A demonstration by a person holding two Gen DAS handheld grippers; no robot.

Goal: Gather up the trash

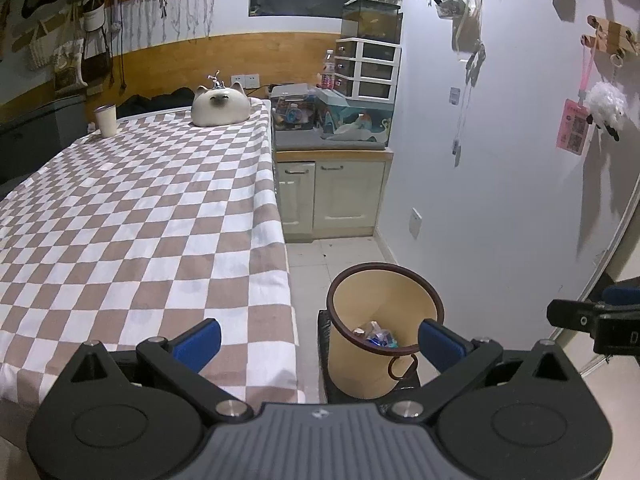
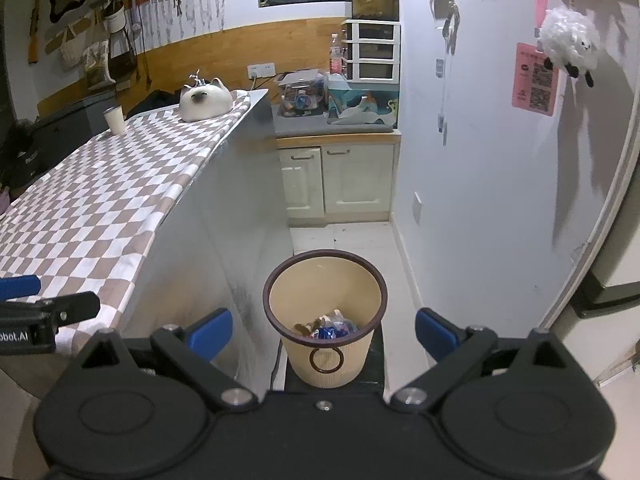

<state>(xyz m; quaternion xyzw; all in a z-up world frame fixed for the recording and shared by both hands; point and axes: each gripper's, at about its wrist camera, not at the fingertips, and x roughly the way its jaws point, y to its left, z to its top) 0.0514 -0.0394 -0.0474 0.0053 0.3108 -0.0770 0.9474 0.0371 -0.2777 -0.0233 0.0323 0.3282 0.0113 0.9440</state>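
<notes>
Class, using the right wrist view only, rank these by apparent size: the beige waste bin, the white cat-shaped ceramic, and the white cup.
1. Beige waste bin, though nearness inflates it.
2. White cat-shaped ceramic.
3. White cup.

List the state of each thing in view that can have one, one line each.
Left gripper: open, holding nothing.
Right gripper: open, holding nothing.
Bin: upright on the floor, no lid, wrappers at the bottom.
Wrappers: lying loose inside the bin.
Cup: upright on the checked cloth.
Cabinet doors: both shut.
Bottle: upright, cap on.
Cat figure: resting on the far end of the table.
</notes>
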